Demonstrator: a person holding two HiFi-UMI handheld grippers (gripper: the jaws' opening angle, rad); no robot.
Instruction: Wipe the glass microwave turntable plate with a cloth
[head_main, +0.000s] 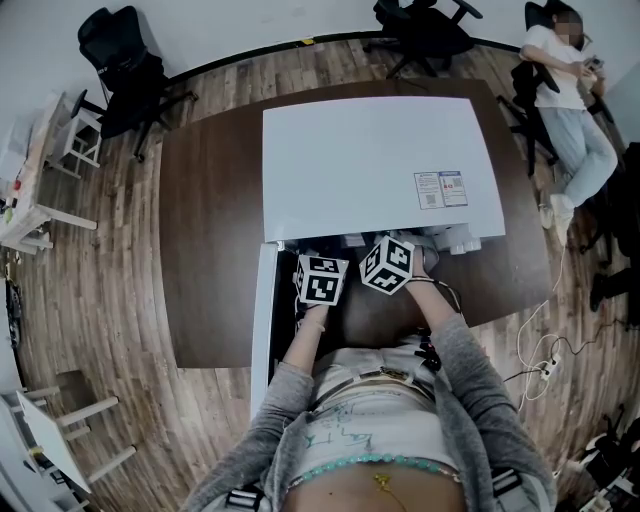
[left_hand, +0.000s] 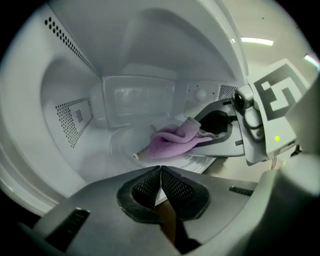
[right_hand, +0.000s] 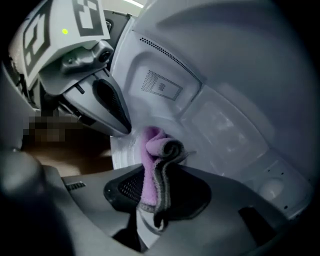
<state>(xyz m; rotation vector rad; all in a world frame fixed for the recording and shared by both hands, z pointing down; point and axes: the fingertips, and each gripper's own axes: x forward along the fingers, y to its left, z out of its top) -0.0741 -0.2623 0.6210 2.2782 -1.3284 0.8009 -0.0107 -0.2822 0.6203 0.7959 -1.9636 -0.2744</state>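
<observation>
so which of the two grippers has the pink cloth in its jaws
The right gripper: its jaws clamp the pink cloth inside the microwave. The left gripper has its jaws shut together with no cloth in them.

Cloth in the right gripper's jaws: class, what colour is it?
The soft fleecy cloth is lilac-pink; it shows clearest in the left gripper view.

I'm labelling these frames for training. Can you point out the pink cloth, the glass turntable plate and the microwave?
pink cloth (right_hand: 149, 150): right gripper view, on its pink upper fold.
glass turntable plate (left_hand: 121, 145): left gripper view, on the bare left rim.
microwave (head_main: 380, 165): head view, on the white top panel.
</observation>
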